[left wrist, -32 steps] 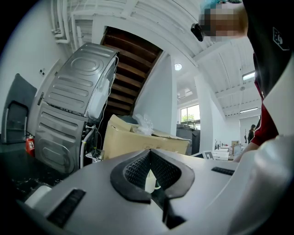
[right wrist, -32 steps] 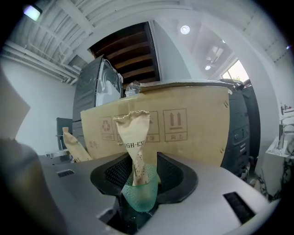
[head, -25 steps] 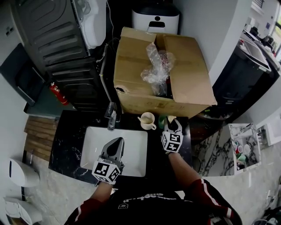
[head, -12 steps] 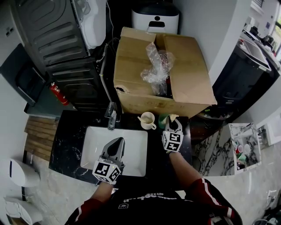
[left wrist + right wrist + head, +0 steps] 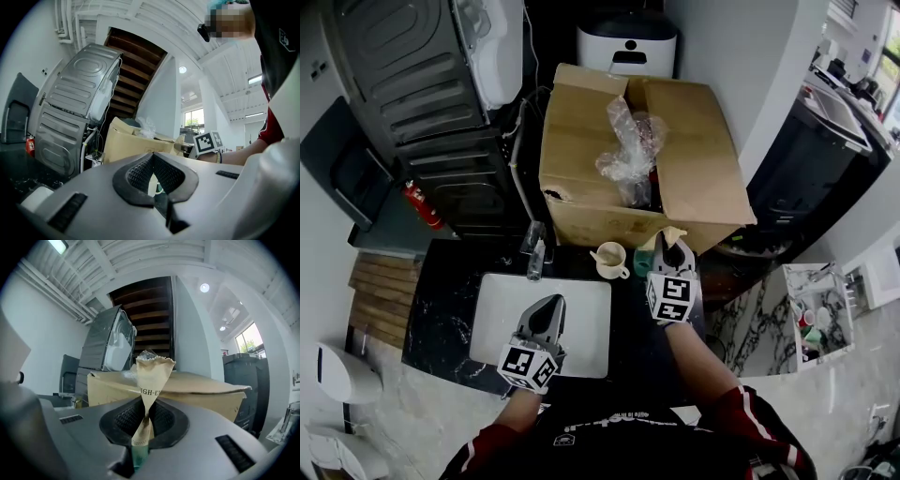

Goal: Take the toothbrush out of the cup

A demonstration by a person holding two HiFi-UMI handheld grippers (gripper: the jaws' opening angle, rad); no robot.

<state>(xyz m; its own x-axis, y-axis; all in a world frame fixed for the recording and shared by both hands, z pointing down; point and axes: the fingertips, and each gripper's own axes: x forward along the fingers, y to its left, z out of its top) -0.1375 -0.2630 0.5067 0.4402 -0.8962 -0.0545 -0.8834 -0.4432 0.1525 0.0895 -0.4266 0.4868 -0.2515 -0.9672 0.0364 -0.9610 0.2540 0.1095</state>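
My right gripper is shut on a toothbrush in a tan paper wrapper; its green handle shows below the pads. The jaws have just been closing on it. In the head view the wrapper's top sticks out past the jaws, in front of the cardboard box. A bit of a green cup shows just left of this gripper, next to a cream mug on the dark counter. My left gripper is shut and empty, held level over the white sink.
A large open cardboard box with crumpled plastic wrap stands right behind the counter. A tap is at the sink's back edge. A grey machine stands at the back left, and a white appliance behind the box.
The right gripper closed on the wrapped toothbrush and lifted it up, away from the green cup. The left gripper has stayed where it was, shut.
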